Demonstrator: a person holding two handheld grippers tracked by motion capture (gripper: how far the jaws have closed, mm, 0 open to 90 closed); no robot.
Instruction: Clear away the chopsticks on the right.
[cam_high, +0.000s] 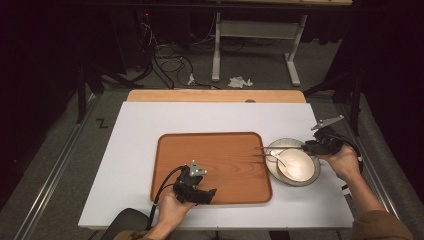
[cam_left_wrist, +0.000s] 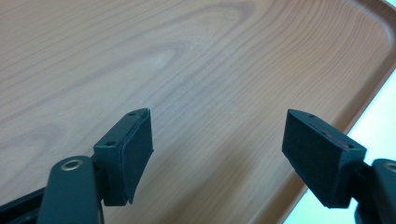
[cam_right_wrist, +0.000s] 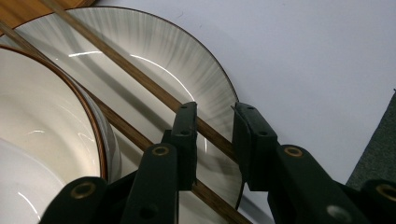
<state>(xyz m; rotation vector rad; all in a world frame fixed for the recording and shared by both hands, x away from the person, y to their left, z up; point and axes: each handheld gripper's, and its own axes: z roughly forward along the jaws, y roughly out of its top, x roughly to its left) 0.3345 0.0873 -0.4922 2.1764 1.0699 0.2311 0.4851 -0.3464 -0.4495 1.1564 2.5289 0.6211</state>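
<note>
Chopsticks (cam_high: 280, 148), a wooden pair, lie across the plate (cam_high: 292, 144) at the right of the table (cam_high: 140, 125) in the high view, their tips reaching over the right rim of the wooden tray (cam_high: 212, 142); a bowl (cam_high: 299, 166) sits on the plate, with a pale spoon-like piece inside it that is too small to identify; the right gripper (cam_high: 306, 146) is held by the right hand (cam_high: 345, 162) at the plate's right edge, at the chopsticks' near ends; the left gripper (cam_high: 210, 192) is held by the left hand (cam_high: 172, 207) over the tray's near edge, well apart from the plate; the tray holds nothing on its surface. Left gripper view: the left gripper (cam_left_wrist: 217, 149) has its jaws spread wide over the bare wood grain of the tray (cam_left_wrist: 187, 60); nothing lies between them; the tray's raised rim and a strip of white table (cam_left_wrist: 373, 112) appear at the right. Right gripper view: the right gripper (cam_right_wrist: 212, 140) stands low over the plate (cam_right_wrist: 154, 51); one chopstick (cam_right_wrist: 140, 79) runs through the gap between the jaws; the second chopstick (cam_right_wrist: 121, 126) passes under the left jaw; the jaws are partly closed around the first stick, yet whether the pads press on it cannot be determined; the bowl (cam_right_wrist: 37, 121), brown-rimmed, stands just beside the sticks at the left.
</note>
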